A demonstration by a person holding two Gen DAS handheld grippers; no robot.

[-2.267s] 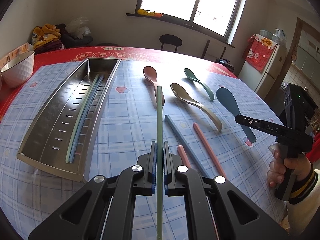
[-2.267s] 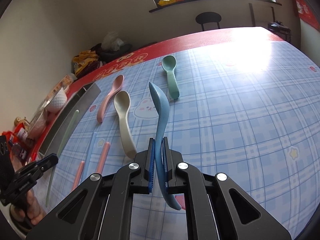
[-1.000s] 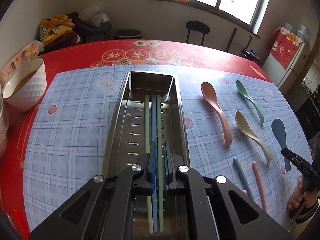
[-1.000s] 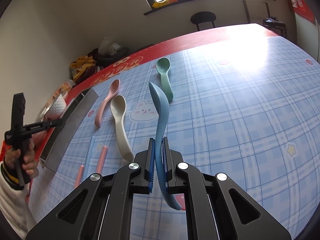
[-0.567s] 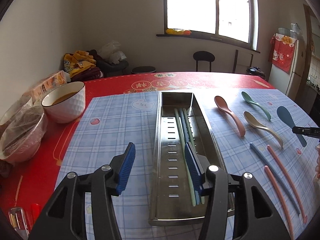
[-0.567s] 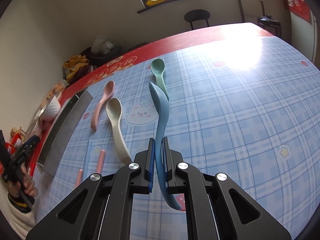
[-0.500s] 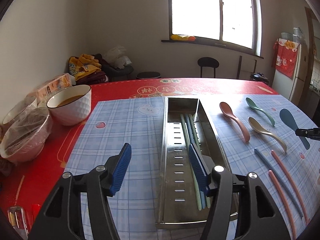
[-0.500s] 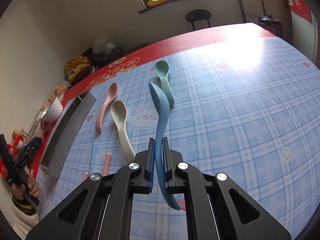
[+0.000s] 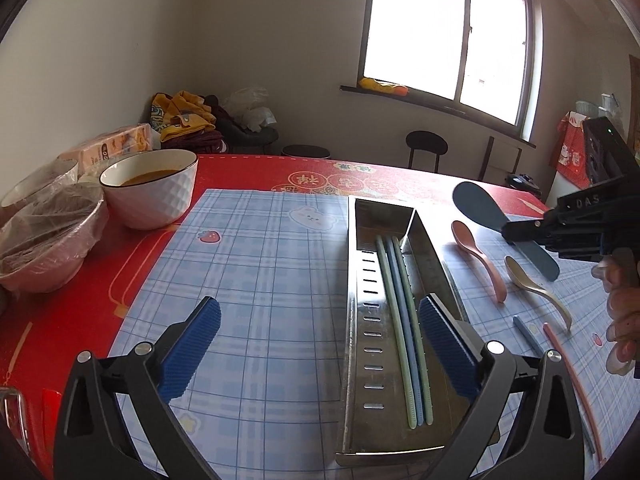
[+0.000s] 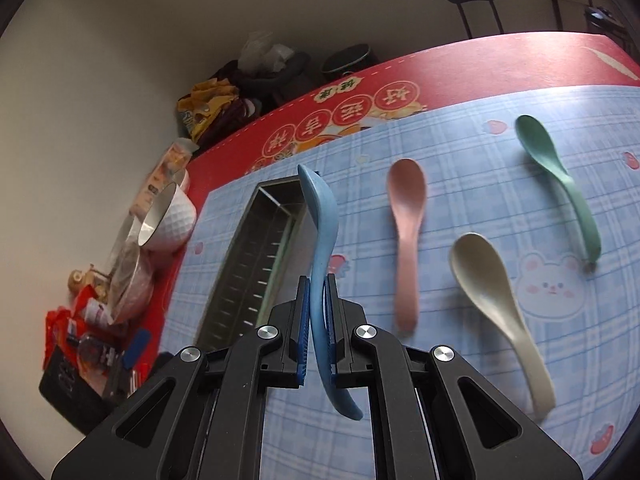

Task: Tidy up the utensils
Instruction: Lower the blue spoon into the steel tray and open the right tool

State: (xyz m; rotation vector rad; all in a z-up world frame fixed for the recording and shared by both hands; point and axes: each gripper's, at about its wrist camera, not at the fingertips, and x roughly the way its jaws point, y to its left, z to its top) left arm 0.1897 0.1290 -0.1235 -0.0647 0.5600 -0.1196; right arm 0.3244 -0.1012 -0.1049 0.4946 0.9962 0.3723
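A steel utensil tray (image 9: 356, 320) lies on the blue plaid mat and holds three chopsticks (image 9: 404, 320), two green and one blue. My left gripper (image 9: 316, 340) is open and empty, raised over the tray's near end. My right gripper (image 10: 318, 308) is shut on a blue spoon (image 10: 320, 232) and holds it in the air just right of the tray (image 10: 248, 264); it also shows in the left wrist view (image 9: 520, 236). Pink (image 10: 406, 216), beige (image 10: 492, 292) and green (image 10: 560, 176) spoons lie on the mat.
A white bowl of soup (image 9: 150, 188) and wrapped bowls (image 9: 44, 240) stand on the red tablecloth at the left. A blue chopstick (image 9: 528, 336) and a pink chopstick (image 9: 568, 364) lie right of the tray. A chair (image 9: 426, 152) stands beyond the table.
My left gripper let go of the green chopstick into the tray, opened and drew back. My right gripper carried the blue spoon left toward the tray.
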